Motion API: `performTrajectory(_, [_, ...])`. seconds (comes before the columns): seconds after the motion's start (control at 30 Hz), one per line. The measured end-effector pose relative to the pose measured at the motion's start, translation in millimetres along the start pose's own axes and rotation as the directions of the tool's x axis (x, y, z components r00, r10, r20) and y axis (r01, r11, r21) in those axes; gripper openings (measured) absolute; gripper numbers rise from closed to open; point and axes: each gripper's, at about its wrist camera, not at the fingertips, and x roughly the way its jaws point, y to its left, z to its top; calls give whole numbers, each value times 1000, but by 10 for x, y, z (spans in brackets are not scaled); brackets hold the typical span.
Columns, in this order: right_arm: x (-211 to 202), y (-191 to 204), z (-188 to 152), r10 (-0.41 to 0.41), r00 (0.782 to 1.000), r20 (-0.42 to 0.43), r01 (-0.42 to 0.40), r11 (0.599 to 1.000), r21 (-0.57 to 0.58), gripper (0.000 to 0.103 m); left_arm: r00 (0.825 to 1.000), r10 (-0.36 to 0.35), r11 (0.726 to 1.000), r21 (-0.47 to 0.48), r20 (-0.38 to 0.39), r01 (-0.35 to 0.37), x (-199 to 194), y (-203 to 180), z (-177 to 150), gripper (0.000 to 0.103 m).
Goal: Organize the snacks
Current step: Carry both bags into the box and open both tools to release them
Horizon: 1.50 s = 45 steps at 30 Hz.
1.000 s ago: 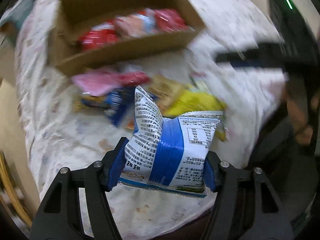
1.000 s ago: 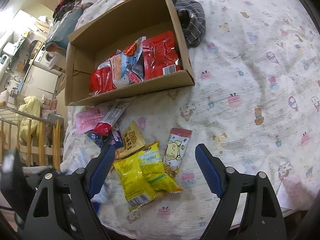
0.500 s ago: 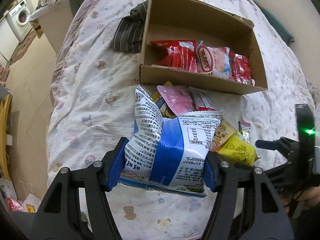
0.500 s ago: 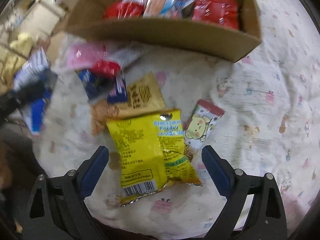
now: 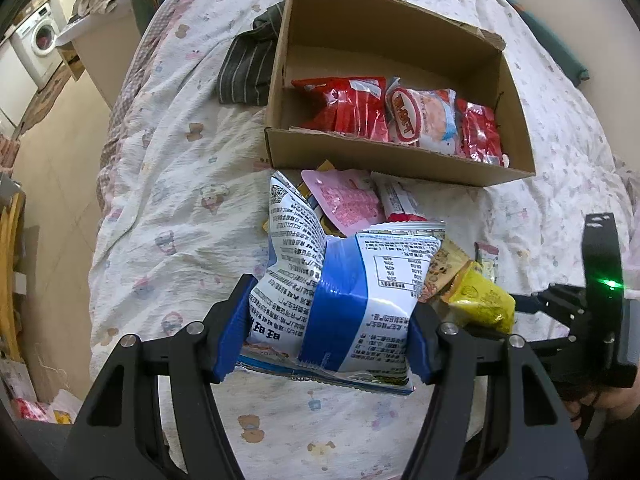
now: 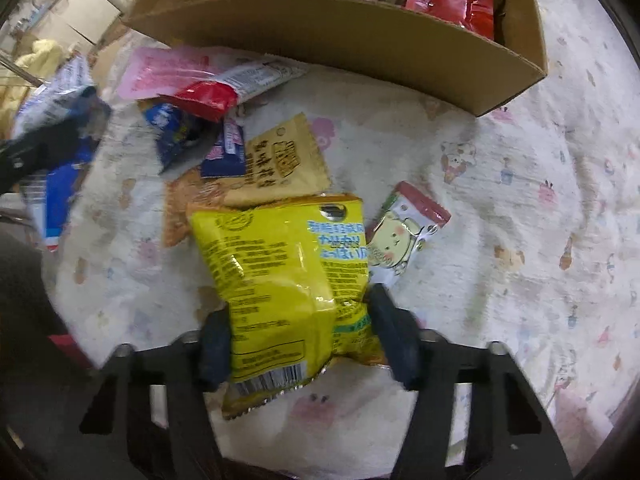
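Note:
My left gripper (image 5: 332,312) is shut on a blue and white snack bag (image 5: 344,280), held above the bed in front of a cardboard box (image 5: 400,160). The box holds red packets (image 5: 344,108) and a pink-white one. In the right wrist view my right gripper (image 6: 298,320) is closing its jaws on a yellow snack bag (image 6: 280,264) lying on the bed, and both pads touch and pinch its sides. Loose snacks lie between that bag and the box wall (image 6: 340,28): a tan packet (image 6: 284,160), a pink pouch (image 6: 160,68) and a small cartoon packet (image 6: 404,232).
The patterned bedsheet (image 5: 180,208) covers the bed, with a striped dark cloth (image 5: 244,68) left of the box. The floor and a washing machine (image 5: 40,36) lie beyond the bed's left edge. A dark blue packet (image 6: 180,128) sits among the loose snacks.
My right gripper dropped over the yellow bag and its jaws narrowed from wide apart to touching the bag's sides. The left gripper swung round toward the box, still holding the blue and white bag.

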Motion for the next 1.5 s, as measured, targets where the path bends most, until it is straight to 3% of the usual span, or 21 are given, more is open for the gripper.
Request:
performTrajectory(0.17, [-351, -105, -155, 71, 996, 53, -73, 997, 40, 51, 1000, -4, 1000, -5, 15, 4, -43, 3, 14, 63])
performTrajectory(0.33, [-789, -143, -295, 65, 991, 114, -71, 996, 52, 50, 998, -14, 1000, -5, 55, 14, -150, 11, 59, 63])
performTrajectory(0.47, [-1158, -275, -218, 70, 980, 189, -85, 994, 73, 49, 994, 14, 1000, 2, 107, -14, -260, 90, 84, 63])
performTrajectory(0.73, [-1753, -617, -140, 122, 902, 414, -193, 972, 132, 49, 993, 17, 994, -113, 121, -3, -369, 235, 177, 63])
performTrajectory(0.9, [-1923, -830, -53, 158, 850, 502, -259, 956, 138, 49, 982, 49, 995, -99, 184, -31, -757, 59, 392, 63])
performTrajectory(1.07, [-2001, -958, 109, 156, 822, 547, -278, 949, 147, 49, 968, 51, 997, -61, 244, -37, -1052, -28, 663, 63])
performTrajectory(1.17, [-2048, -1010, 268, 141, 800, 583, -287, 943, 167, 49, 962, 67, 998, -37, 265, -59, -1061, -49, 782, 63])
performTrajectory(1.27, [-2050, -1049, 452, 118, 781, 613, -288, 940, 186, 49, 967, 54, 998, -26, 249, -49, -920, -45, 891, 63])
performTrajectory(1.37, [-1959, -1070, 684, 89, 780, 620, -279, 936, 216, 49, 969, 39, 999, -1, 242, -40, -718, -68, 1033, 63])
performTrajectory(1.5, [-1735, -1032, 1003, 92, 806, 585, -267, 938, 219, 49, 974, 28, 1000, -12, 226, -26, -514, -54, 1229, 63])
